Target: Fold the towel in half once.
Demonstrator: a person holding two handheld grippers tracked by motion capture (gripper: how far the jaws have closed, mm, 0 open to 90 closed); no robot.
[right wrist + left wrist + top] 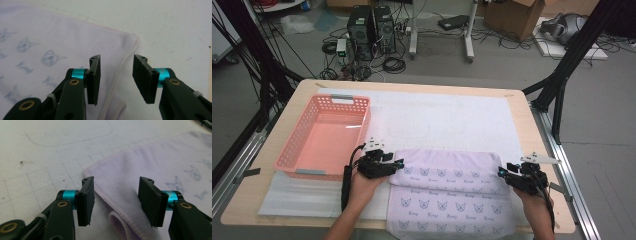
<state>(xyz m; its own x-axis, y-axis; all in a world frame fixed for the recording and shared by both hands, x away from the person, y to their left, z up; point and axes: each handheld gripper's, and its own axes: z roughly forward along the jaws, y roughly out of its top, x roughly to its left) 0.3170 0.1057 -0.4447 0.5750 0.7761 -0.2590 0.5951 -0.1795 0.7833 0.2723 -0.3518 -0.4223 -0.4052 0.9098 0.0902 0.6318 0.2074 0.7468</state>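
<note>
Towel folded once, more folding likely left
Left gripper [398, 163] and right gripper [502, 171] stand spread over towel [452, 192] corners, pinching nothing.

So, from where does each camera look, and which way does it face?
High view: above the near table edge, facing forward and down; shows forearms, both grippers, towel, basket.
Left gripper view: rides the left gripper, facing the towel's left edge; open jaws.
Right gripper view: rides the right gripper, facing the towel's right edge; open jaws.
All share the towel.
</note>
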